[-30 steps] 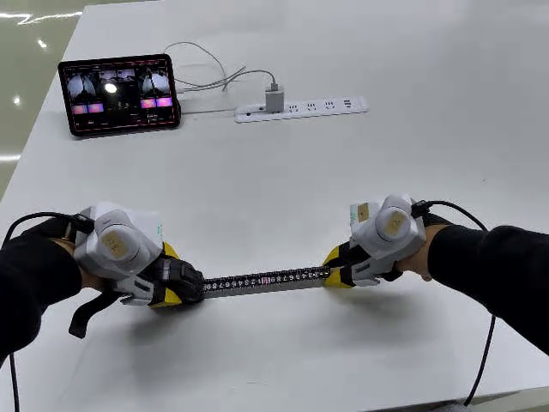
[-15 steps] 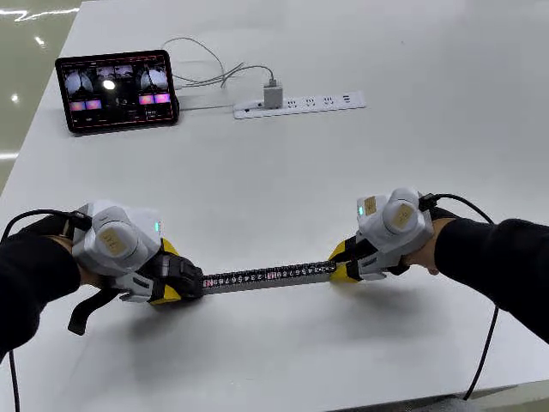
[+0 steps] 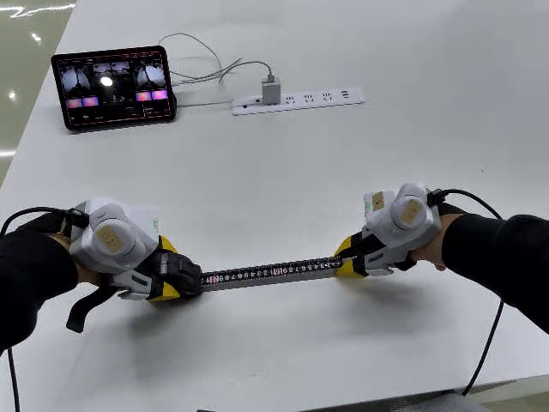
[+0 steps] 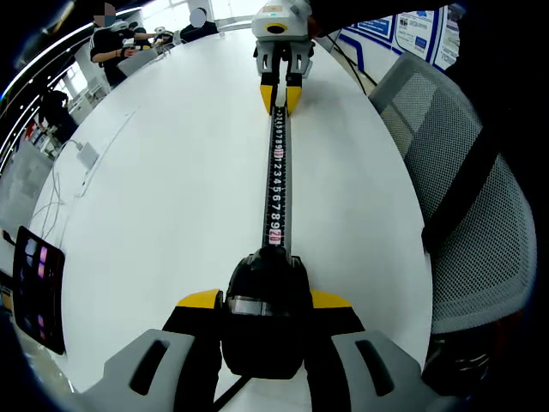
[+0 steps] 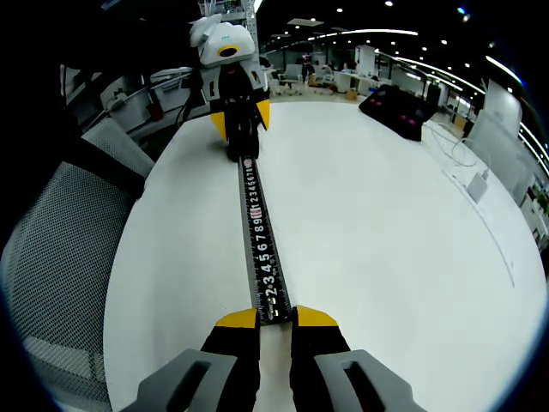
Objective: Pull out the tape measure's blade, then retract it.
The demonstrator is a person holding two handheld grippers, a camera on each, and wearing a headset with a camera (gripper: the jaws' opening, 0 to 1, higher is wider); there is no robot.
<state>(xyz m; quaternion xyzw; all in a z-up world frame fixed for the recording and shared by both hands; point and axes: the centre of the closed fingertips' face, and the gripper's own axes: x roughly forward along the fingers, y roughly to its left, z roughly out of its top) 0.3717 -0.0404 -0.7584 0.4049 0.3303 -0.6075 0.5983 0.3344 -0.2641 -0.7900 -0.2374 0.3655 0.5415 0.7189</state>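
Note:
My left gripper (image 3: 176,279) is shut on the black tape measure case (image 4: 264,296) low over the white table (image 3: 283,163). From the case the numbered black blade (image 3: 270,274) runs level to the right, just above the table. My right gripper (image 3: 346,259) is shut on the blade's end hook, its yellow-tipped jaws pinched on either side. In the left gripper view the blade (image 4: 276,180) stretches ahead to the right gripper (image 4: 280,96). Looking back along the blade (image 5: 259,249), the right gripper view has the left gripper (image 5: 240,129) holding the case at the far end.
A tablet (image 3: 113,87) with a lit screen stands at the back left. A white power strip (image 3: 298,100) with a plugged charger and cables lies behind the middle. A grey mesh chair (image 4: 463,206) stands by the table's near edge. People sit far off at the table's end.
My right gripper has moved a little further right, drawing more blade out of the case. The left gripper has held still with the case.

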